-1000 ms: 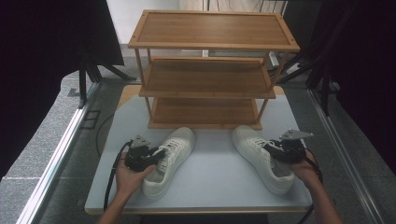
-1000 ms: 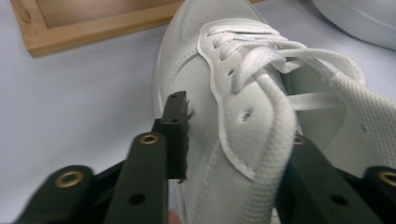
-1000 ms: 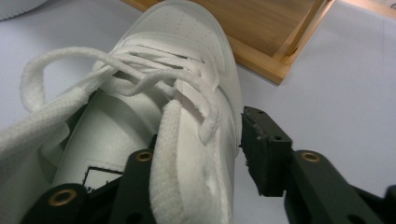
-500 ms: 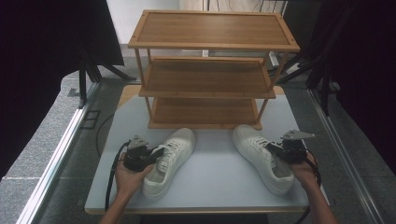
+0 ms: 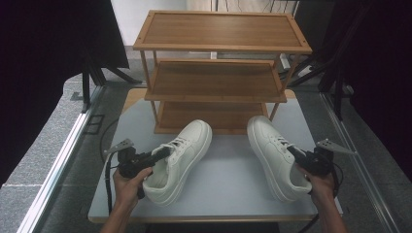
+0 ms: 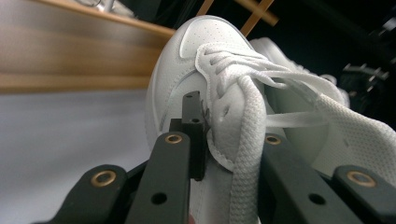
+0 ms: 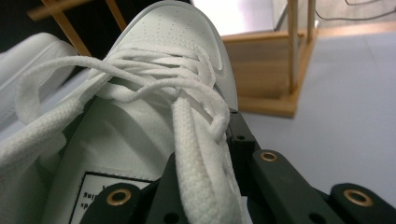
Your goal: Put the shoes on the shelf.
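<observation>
Left shoe (image 5: 180,158): a plain white lace-up sneaker with a perforated toe cap is lying on the grey tabletop (image 5: 228,187), toe pointing toward the rack, heel toward the person.
Right shoe (image 5: 275,155): its matching partner is sitting to the right, well apart from the first, toe also aimed at the rack and angled slightly inward.
Laces: flat white woven laces are hanging loose over both tongues; in the gripper views one strand is draping down between the black jaws.
Left gripper (image 5: 163,153): a hand (image 5: 127,183) is holding it at the outer side of the left shoe; its jaws are clamping the shoe's collar edge beside the eyelets, one jaw outside, one inside the opening.
Right gripper (image 5: 295,152): the other hand (image 5: 318,187) is holding it against the right shoe; its jaws are gripping that shoe's side wall by the lacing in the same way.
Writing: a white label with a black border is showing inside the right shoe (image 7: 159,121) in the right gripper view; its print is too blurred to read.
Rack (image 5: 218,68): a three-tier wooden shoe rack is standing at the far end of the tabletop, just beyond both toes.
</observation>
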Tool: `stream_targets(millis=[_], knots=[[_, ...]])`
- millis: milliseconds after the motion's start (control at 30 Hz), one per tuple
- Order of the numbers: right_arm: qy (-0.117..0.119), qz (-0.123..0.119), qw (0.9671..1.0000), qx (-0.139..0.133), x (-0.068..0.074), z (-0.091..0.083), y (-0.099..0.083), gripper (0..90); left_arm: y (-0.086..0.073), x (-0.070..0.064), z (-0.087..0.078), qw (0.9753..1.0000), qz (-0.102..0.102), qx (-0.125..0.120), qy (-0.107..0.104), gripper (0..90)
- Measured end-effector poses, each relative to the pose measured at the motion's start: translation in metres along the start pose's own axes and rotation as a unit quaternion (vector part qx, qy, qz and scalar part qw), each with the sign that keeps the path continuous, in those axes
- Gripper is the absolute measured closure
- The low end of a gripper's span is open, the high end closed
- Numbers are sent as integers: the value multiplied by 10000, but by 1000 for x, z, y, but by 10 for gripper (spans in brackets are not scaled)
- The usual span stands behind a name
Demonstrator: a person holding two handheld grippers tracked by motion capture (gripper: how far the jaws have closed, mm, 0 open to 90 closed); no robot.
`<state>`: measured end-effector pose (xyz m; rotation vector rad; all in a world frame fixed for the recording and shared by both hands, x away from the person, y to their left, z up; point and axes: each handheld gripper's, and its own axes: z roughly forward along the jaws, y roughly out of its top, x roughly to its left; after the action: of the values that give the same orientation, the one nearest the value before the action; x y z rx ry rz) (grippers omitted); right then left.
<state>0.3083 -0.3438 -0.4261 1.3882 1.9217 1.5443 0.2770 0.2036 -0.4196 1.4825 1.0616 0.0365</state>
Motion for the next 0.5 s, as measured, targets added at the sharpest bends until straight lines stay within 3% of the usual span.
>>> stream_targets(millis=[300,500], knots=[[347,495,9964,-598,25,-10,18,856,22,-14,-11,9990,36,-437,-91,808],[510,427,9949,-753,47,-15,39,851,37,-20,-12,9973,-61,-700,-204,808]])
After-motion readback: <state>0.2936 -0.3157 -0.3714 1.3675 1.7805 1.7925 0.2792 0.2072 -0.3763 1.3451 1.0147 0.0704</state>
